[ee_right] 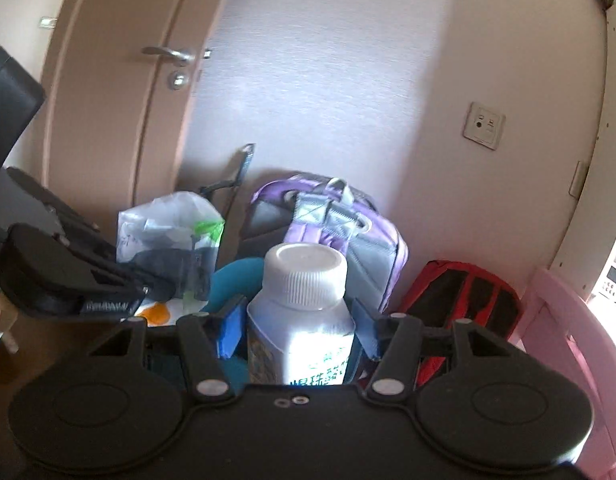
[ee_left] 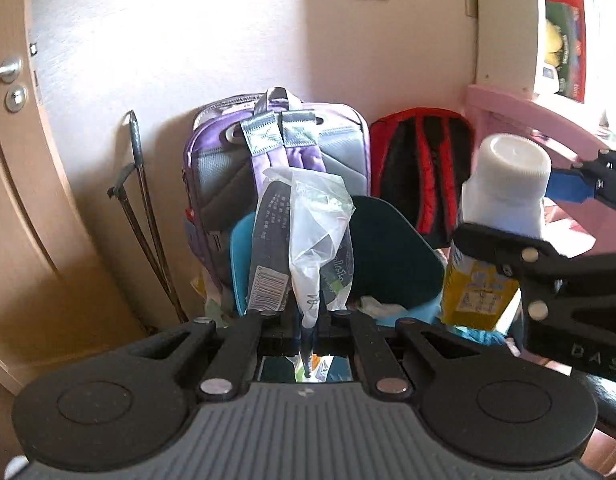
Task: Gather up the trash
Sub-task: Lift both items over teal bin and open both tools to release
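My left gripper (ee_left: 308, 320) is shut on a crumpled plastic wrapper (ee_left: 303, 236) with a barcode and dark print, held up in front of a blue trash bin (ee_left: 392, 252). The wrapper also shows in the right wrist view (ee_right: 167, 240), with the left gripper (ee_right: 119, 292) at the left. My right gripper (ee_right: 297, 326) is shut on a white-capped plastic bottle (ee_right: 303, 304) with a yellow label. In the left wrist view the bottle (ee_left: 504, 208) and right gripper (ee_left: 524, 220) sit at the right, above the bin's right side.
A purple and grey backpack (ee_left: 275, 148) and a red and black backpack (ee_left: 420, 168) lean on the wall behind the bin. A wooden door (ee_left: 11, 160) is at the left, a folded black stand (ee_left: 143, 220) beside it. Pink furniture (ee_left: 548, 128) is at the right.
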`<state>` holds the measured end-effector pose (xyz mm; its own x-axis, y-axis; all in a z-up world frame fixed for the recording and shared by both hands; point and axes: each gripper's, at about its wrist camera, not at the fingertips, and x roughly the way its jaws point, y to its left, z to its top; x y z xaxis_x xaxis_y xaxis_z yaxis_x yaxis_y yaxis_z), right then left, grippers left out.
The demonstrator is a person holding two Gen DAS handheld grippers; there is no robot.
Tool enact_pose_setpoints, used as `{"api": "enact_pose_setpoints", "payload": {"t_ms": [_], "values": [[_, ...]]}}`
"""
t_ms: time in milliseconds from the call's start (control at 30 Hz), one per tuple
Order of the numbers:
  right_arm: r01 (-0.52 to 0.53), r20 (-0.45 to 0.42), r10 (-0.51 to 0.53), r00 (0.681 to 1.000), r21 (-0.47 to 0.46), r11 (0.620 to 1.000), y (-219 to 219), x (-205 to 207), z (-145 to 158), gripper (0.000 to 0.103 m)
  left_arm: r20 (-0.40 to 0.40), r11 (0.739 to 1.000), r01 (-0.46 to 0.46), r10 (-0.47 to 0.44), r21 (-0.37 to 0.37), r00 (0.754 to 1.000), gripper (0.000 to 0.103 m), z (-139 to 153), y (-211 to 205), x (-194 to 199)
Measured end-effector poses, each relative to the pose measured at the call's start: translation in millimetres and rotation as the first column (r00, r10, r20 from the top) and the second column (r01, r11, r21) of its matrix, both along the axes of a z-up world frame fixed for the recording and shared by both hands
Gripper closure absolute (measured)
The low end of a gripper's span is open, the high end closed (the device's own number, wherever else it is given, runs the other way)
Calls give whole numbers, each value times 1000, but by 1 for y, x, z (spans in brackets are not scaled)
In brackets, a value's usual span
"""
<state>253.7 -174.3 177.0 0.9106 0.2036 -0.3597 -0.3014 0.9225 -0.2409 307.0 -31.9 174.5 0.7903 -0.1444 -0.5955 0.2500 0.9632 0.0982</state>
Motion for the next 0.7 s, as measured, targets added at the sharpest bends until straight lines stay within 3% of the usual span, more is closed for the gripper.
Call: {"api": "enact_pose_setpoints", "payload": {"t_ms": [167, 367, 467, 700], "values": [[30, -15, -29, 999, 47, 998, -2, 39, -7, 47, -36, 1000, -14, 14, 15, 999, 98, -10, -7, 47], [48, -96, -42, 995, 68, 997, -7, 78, -40, 47, -102, 999, -21, 26, 48, 994, 98, -41, -13, 89], [54, -169, -39, 985, 86, 995, -12, 97, -60, 47, -154, 998, -17, 25, 57, 988, 98, -61, -15, 102], [58, -250, -40, 967, 64, 996, -15, 112, -90, 46, -208, 997, 15, 2, 78, 978, 98, -89, -21, 112]]}}
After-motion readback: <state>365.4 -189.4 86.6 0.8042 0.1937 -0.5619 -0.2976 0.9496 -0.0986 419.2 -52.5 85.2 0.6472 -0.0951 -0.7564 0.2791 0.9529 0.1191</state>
